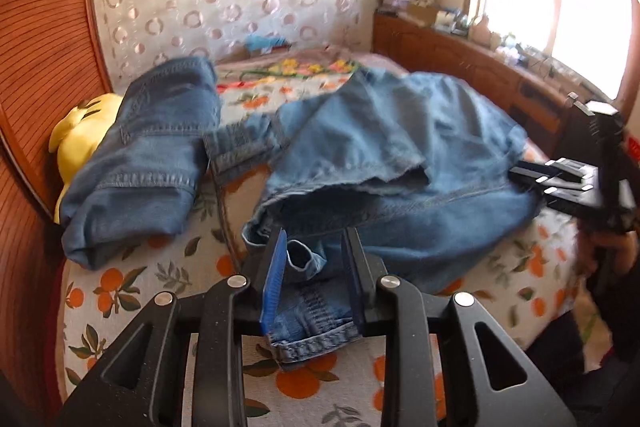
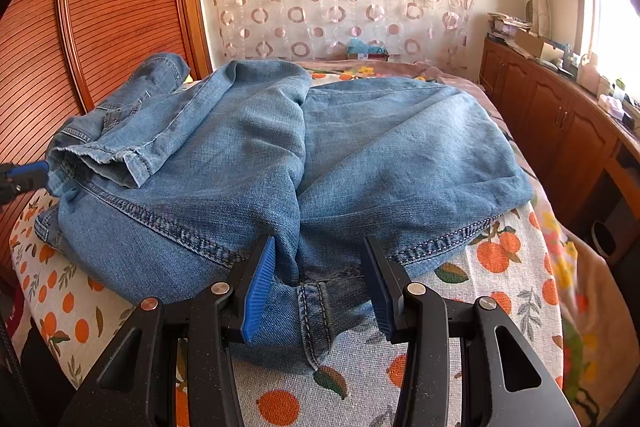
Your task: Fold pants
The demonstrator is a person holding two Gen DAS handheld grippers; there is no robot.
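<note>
The blue jeans (image 1: 400, 147) lie bunched on the bed, with one part (image 1: 140, 155) thrown over to the left. My left gripper (image 1: 315, 233) stands over the near hem. Its blue pads are apart, and a loose belt-loop piece of denim (image 1: 304, 307) lies between them without being pressed. In the right wrist view the jeans (image 2: 240, 147) spread across the bed. My right gripper (image 2: 319, 241) sits at their near edge with its jaws apart, straddling a seamed fold that lies flat on the cover. The right gripper (image 1: 520, 173) also shows at the jeans' right edge, and the left gripper (image 2: 28, 175) at their left.
The bed cover (image 2: 500, 259) has an orange-fruit print. A yellow plush toy (image 1: 80, 131) lies half under the denim beside the wooden wardrobe (image 1: 40, 27). A wooden cabinet (image 2: 560, 131) with clutter on top runs along the right under a bright window. A patterned curtain hangs behind.
</note>
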